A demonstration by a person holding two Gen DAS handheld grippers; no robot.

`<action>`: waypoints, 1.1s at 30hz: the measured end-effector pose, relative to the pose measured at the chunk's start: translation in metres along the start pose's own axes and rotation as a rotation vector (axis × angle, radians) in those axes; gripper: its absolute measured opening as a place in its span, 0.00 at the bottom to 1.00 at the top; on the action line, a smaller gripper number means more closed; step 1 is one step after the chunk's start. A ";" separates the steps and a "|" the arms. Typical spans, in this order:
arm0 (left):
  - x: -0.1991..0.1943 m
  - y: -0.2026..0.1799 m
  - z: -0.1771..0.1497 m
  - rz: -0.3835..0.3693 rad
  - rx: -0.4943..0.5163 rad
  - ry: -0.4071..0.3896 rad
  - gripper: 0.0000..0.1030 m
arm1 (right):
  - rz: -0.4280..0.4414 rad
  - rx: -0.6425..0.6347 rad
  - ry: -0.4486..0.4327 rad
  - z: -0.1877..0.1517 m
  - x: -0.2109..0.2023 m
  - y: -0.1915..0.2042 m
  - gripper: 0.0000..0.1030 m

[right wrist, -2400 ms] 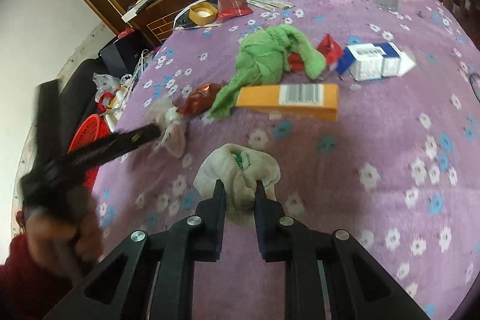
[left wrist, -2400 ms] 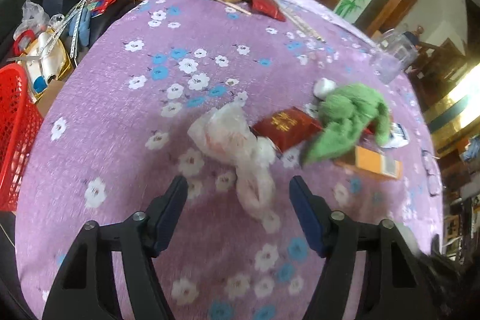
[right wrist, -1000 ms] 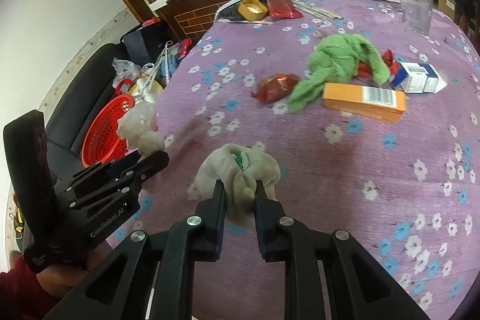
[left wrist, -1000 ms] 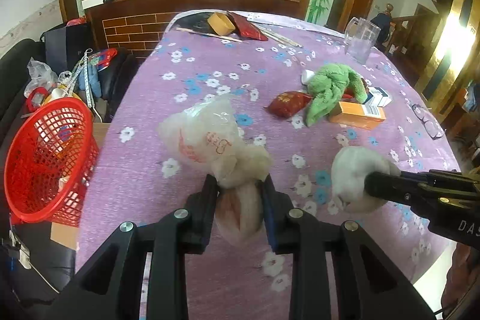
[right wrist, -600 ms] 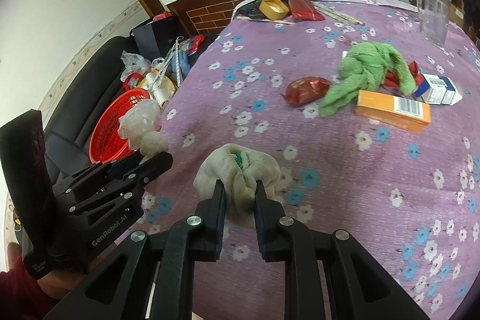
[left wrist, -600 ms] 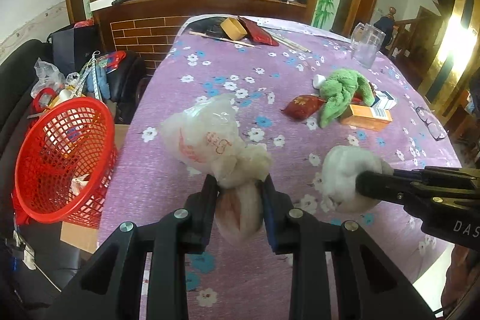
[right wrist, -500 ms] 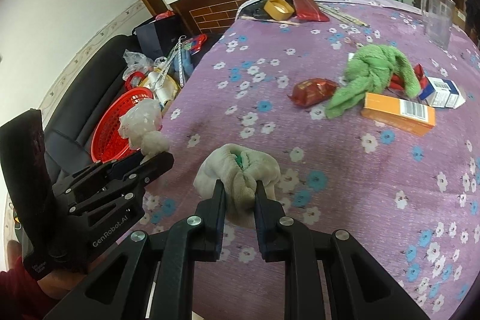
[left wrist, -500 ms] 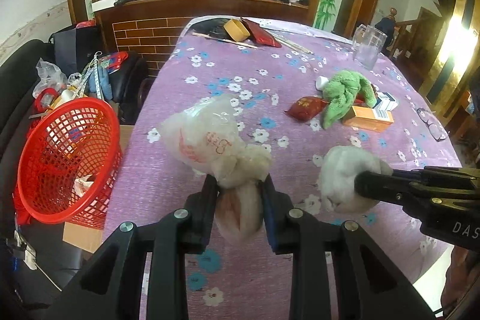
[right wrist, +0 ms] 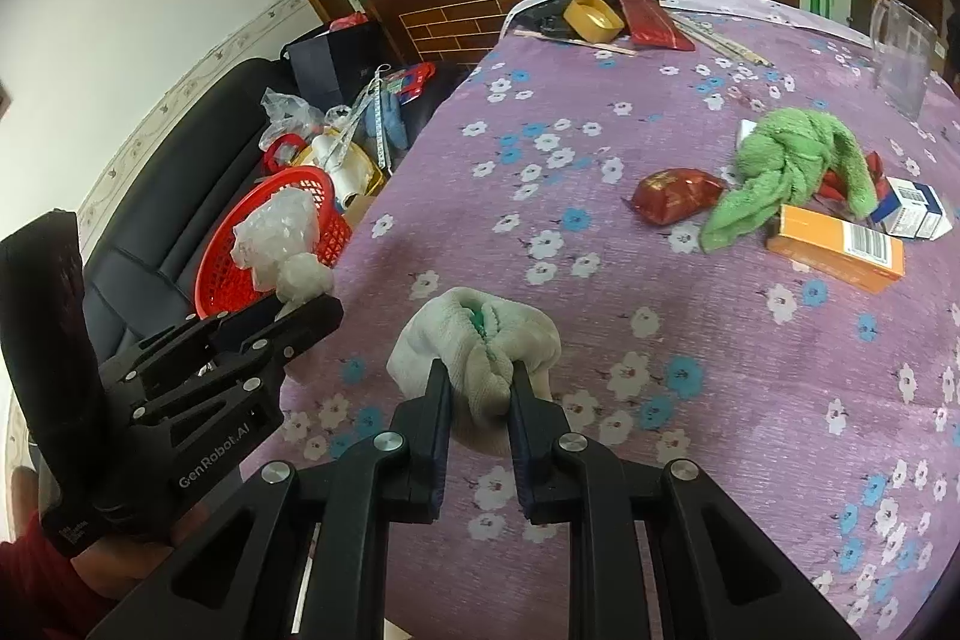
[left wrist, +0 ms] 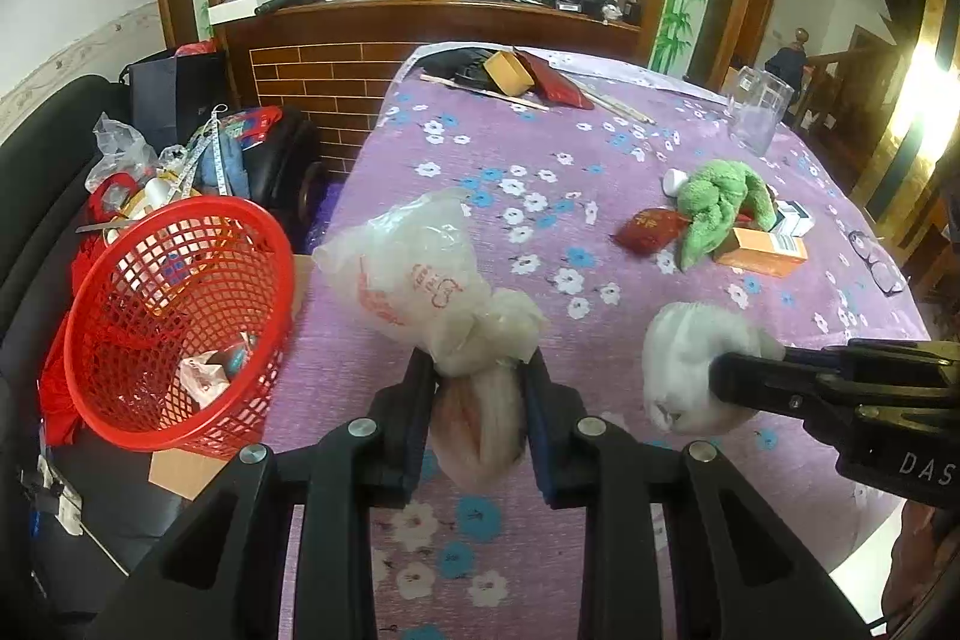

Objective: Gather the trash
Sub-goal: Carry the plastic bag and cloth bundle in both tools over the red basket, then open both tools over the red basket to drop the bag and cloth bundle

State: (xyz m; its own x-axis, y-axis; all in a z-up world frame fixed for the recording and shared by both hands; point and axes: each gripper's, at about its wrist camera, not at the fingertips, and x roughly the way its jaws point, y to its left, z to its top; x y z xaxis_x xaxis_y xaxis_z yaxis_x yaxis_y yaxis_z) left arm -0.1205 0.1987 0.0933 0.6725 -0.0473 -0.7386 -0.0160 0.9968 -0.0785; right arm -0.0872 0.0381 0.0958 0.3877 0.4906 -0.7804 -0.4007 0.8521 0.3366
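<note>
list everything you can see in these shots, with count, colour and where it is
plastic bag: 1, clear white with red print, held in left tongs
cloth wad: 1, off-white, held in right tongs
basket: 1, red, beside the table, scraps inside
table: 1, purple flowered cover
towel: 1, green, crumpled on table
packet: 1, red, left of towel
carton: 1, orange, by towel
small box: 1, white and blue, behind carton
glass jug: 1, clear, far edge
tape roll: 1, yellow, far end
left tongs: black, shut on bag
right tongs: black, shut on wad
</note>
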 end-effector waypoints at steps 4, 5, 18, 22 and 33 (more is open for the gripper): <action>-0.004 0.009 0.000 0.005 -0.008 -0.004 0.26 | 0.003 -0.006 0.003 0.001 0.003 0.007 0.19; -0.005 0.011 -0.001 0.007 -0.010 -0.005 0.26 | 0.004 -0.009 0.003 0.001 0.004 0.009 0.19; -0.026 0.054 -0.002 0.047 -0.061 -0.040 0.27 | 0.031 -0.047 0.002 0.010 0.019 0.045 0.19; -0.033 0.080 -0.001 0.074 -0.093 -0.054 0.27 | 0.045 -0.061 -0.004 0.019 0.025 0.061 0.19; -0.043 0.156 0.001 0.149 -0.172 -0.071 0.27 | 0.091 -0.117 -0.002 0.057 0.046 0.118 0.19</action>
State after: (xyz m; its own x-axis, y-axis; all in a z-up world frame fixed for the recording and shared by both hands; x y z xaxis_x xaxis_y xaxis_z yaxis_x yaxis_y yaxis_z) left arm -0.1514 0.3558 0.1136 0.7034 0.1099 -0.7022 -0.2408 0.9664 -0.0900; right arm -0.0698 0.1720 0.1295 0.3473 0.5654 -0.7481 -0.5286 0.7770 0.3418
